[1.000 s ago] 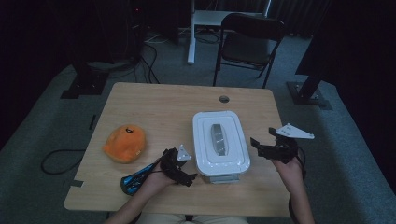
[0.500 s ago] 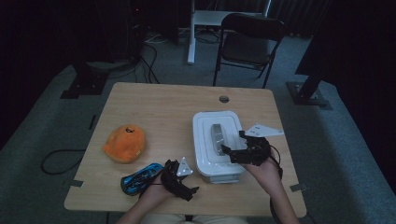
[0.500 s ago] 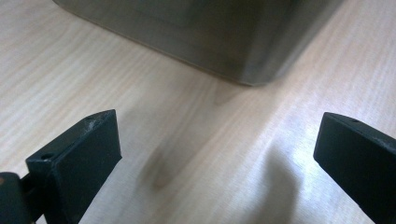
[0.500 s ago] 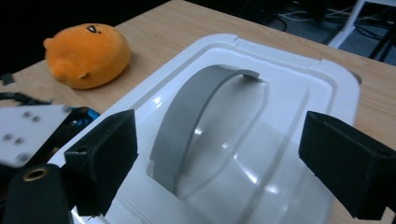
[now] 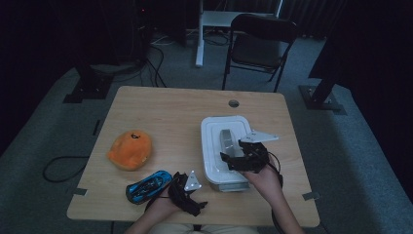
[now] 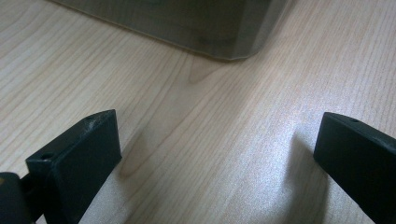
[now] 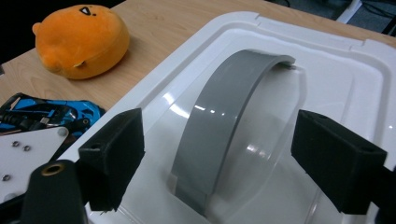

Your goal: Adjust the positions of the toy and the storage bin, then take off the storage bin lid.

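Observation:
A white lidded box (image 5: 214, 127) stands right of the table's middle, with a grey arched handle (image 5: 227, 141) on its lid. My right gripper (image 5: 228, 162) hovers over the lid. In the right gripper view its jaws straddle the handle (image 7: 229, 116); they have just been closing a little, and the pads still stand clear of it, so the right gripper (image 7: 224, 156) is open. My left gripper (image 5: 192, 200) rests low near the front edge. In the left gripper view the left gripper (image 6: 215, 149) is wide open over bare wood, with the box's corner (image 6: 196, 28) ahead.
An orange plush toy (image 5: 129, 148) lies at the table's left, also seen in the right gripper view (image 7: 79, 39). A blue toy car (image 5: 148, 185) sits just left of my left hand. A folding chair (image 5: 260, 41) stands beyond the far edge of the table (image 5: 170, 112).
My right gripper moved left from beside the box to above its lid, over the handle. My left gripper shifted slightly toward the front edge and lower.

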Demonstrator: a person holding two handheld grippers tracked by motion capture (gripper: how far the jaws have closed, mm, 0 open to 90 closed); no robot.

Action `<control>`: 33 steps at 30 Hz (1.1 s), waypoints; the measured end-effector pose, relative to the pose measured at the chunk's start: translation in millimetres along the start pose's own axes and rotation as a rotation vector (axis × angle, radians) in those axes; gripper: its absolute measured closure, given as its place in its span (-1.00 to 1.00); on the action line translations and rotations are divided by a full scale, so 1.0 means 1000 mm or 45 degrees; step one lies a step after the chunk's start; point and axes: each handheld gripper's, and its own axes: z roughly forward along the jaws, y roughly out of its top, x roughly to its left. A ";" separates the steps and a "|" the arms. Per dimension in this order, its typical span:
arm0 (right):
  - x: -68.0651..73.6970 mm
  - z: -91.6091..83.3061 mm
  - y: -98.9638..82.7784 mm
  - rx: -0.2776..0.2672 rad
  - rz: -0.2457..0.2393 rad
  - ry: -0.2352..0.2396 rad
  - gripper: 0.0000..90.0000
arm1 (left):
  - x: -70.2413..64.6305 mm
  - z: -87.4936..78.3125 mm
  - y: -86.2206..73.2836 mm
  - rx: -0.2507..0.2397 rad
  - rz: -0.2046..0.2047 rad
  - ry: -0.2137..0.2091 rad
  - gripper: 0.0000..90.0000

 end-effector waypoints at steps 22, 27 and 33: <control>0.016 0.008 -0.002 0.073 -0.056 0.006 -0.02 | 0.002 0.001 -0.003 -0.029 -0.024 -0.005 -0.97; 0.015 0.006 -0.003 0.064 -0.044 -0.029 0.16 | 0.001 0.001 -0.003 -0.030 -0.026 -0.003 -0.97; 0.014 0.004 -0.004 0.051 -0.051 -0.065 0.33 | 0.001 0.001 -0.003 -0.030 -0.029 0.000 -0.97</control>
